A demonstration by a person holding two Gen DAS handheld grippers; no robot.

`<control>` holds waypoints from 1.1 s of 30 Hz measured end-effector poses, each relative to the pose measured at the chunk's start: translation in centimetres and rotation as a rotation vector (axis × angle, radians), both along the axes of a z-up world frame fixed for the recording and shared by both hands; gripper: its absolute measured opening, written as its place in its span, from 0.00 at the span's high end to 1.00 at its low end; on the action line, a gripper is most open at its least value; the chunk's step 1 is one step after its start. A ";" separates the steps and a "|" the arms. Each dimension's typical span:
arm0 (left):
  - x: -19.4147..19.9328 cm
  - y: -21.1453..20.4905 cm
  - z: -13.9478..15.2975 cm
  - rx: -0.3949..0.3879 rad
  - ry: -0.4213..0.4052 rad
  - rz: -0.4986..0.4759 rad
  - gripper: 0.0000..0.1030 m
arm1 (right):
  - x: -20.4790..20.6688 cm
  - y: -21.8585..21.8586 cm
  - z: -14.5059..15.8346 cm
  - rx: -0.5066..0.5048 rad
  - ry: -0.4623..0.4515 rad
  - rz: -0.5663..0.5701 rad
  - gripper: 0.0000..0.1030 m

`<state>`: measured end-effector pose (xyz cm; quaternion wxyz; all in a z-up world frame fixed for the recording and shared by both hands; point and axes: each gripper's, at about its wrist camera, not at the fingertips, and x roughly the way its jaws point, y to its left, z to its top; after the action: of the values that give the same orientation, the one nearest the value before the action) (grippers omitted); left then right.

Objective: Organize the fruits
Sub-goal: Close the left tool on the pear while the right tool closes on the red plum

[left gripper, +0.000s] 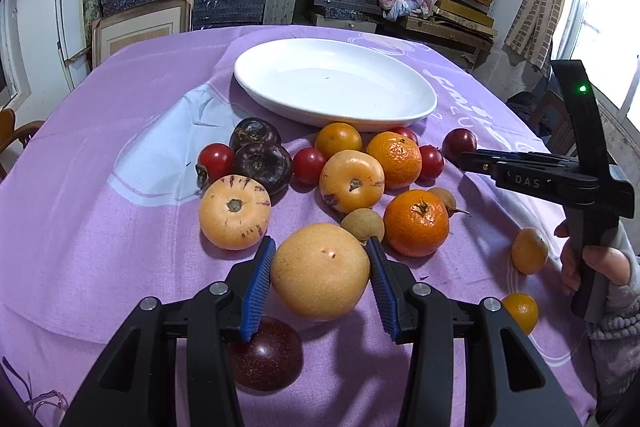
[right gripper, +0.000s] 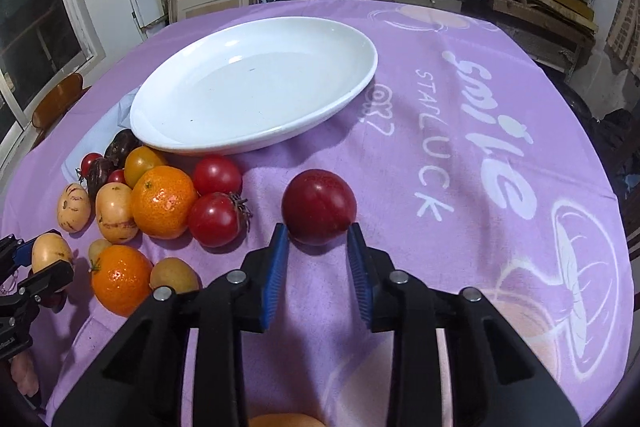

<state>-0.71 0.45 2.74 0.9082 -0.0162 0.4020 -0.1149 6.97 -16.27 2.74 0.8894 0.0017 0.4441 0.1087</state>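
My left gripper [left gripper: 320, 243] is shut on a round tan pear [left gripper: 320, 279], one blue pad pressed against each side; the pear rests on the purple cloth. In the right wrist view the left gripper [right gripper: 44, 261] shows at the far left edge with the pear [right gripper: 50, 251] between its jaws. My right gripper [right gripper: 318, 227] is shut on a dark red plum [right gripper: 319, 205], gripping its near half just right of the fruit pile. From the left wrist view the right gripper [left gripper: 466, 161] reaches in from the right onto the plum [left gripper: 459, 145]. An empty white oval plate [left gripper: 340, 121] [right gripper: 240, 147] lies behind the fruits.
The pile holds mandarins [left gripper: 416, 223], striped yellow fruits [left gripper: 235, 213], cherry tomatoes [left gripper: 308, 165], dark brown fruits [left gripper: 262, 165] and small tan ones [left gripper: 363, 225]. A dark purple fruit [left gripper: 266, 355] lies under my left fingers. Two small orange fruits [left gripper: 530, 251] sit near a hand [left gripper: 600, 263]. Shelves stand behind.
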 end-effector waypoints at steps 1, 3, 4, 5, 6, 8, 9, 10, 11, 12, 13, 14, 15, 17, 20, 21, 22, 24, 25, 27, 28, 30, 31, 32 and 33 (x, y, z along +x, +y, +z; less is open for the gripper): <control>0.1 0.0 0.0 -0.001 0.003 -0.002 0.54 | 0.2 0.0 -0.2 0.001 0.001 -0.002 0.70; 0.1 0.0 -0.1 0.002 0.007 -0.003 0.54 | 0.7 -0.1 -0.2 0.012 -0.005 -0.011 0.69; 0.1 0.0 -0.2 0.002 0.008 -0.004 0.54 | 0.9 -0.2 -0.1 0.016 -0.013 -0.020 0.67; 0.1 -0.1 -0.2 0.002 0.009 -0.005 0.54 | 1.0 -0.3 0.1 0.019 -0.025 -0.033 0.54; 0.2 -0.1 -0.3 0.001 0.011 -0.004 0.54 | 1.1 -0.5 0.3 0.020 -0.037 -0.043 0.38; 0.2 0.0 -0.3 0.000 0.012 -0.003 0.54 | 1.3 -0.7 0.9 0.010 -0.070 -0.057 0.29; 0.3 0.0 -0.3 0.000 0.013 -0.003 0.54 | 1.5 -0.6 1.0 0.009 -0.075 -0.051 0.29; 0.3 0.0 -0.3 0.001 0.013 -0.003 0.54 | 1.6 -0.5 1.1 0.013 -0.076 -0.039 0.29; 0.3 0.0 -0.3 0.001 0.013 -0.003 0.54 | 1.8 -0.3 1.1 0.009 -0.074 -0.035 0.35; 0.3 0.0 -0.3 0.000 0.013 -0.003 0.54 | 2.1 -0.2 1.0 0.006 -0.065 -0.029 0.45; 0.3 0.0 -0.3 0.000 0.015 -0.004 0.54 | 2.4 -0.1 0.6 0.007 -0.042 -0.017 0.50; 0.3 0.0 -0.3 0.000 0.016 -0.004 0.54 | 2.7 -0.1 0.2 0.010 -0.023 -0.012 0.57; 0.4 0.0 -0.4 -0.001 0.016 -0.004 0.54 | 3.0 -0.1 -0.2 0.016 -0.004 -0.006 0.61; 0.4 0.0 -0.4 0.000 0.015 -0.003 0.54 | 3.1 -0.3 -0.1 0.031 -0.008 -0.008 0.61; 0.4 0.1 -0.4 -0.004 0.015 -0.002 0.54 | 3.0 -0.4 -0.2 0.030 -0.006 0.005 0.61; 0.4 0.0 -0.4 -0.005 0.014 -0.003 0.54 | 3.0 -0.5 -0.2 0.034 -0.006 0.008 0.61; 0.3 0.0 -0.3 -0.007 0.013 -0.004 0.54 | 2.9 -0.6 -0.2 0.053 -0.003 0.014 0.61; 0.2 0.1 -0.1 -0.016 0.003 -0.005 0.54 | 2.8 -0.9 -0.2 0.075 0.002 0.011 0.61; 0.1 0.2 0.1 -0.019 -0.006 -0.004 0.54 | 2.6 -1.1 0.0 0.081 -0.002 0.007 0.61; -0.2 0.4 0.6 -0.029 -0.026 -0.001 0.54 | 2.2 -1.6 0.4 0.095 -0.014 -0.002 0.61; -0.2 0.5 1.0 -0.035 -0.035 0.005 0.54 | 2.0 -1.8 0.7 0.107 -0.021 -0.006 0.61; -0.4 0.7 1.8 -0.038 -0.055 0.018 0.54 | 1.3 -2.2 1.6 0.123 -0.043 -0.016 0.61; -0.3 0.7 2.2 -0.033 -0.064 0.023 0.54 | 1.1 -2.3 2.2 0.125 -0.056 -0.017 0.61; -0.1 0.7 2.7 -0.023 -0.067 0.026 0.54 | 0.9 -2.3 2.8 0.126 -0.069 -0.016 0.61; 0.4 0.7 3.1 -0.015 -0.060 0.022 0.54 | 0.9 -2.2 3.5 0.125 -0.079 -0.012 0.61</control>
<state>-0.31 1.12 5.84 0.9210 -0.0240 0.3733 -0.1083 7.87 -18.51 6.24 0.9050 0.0557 0.4009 0.1308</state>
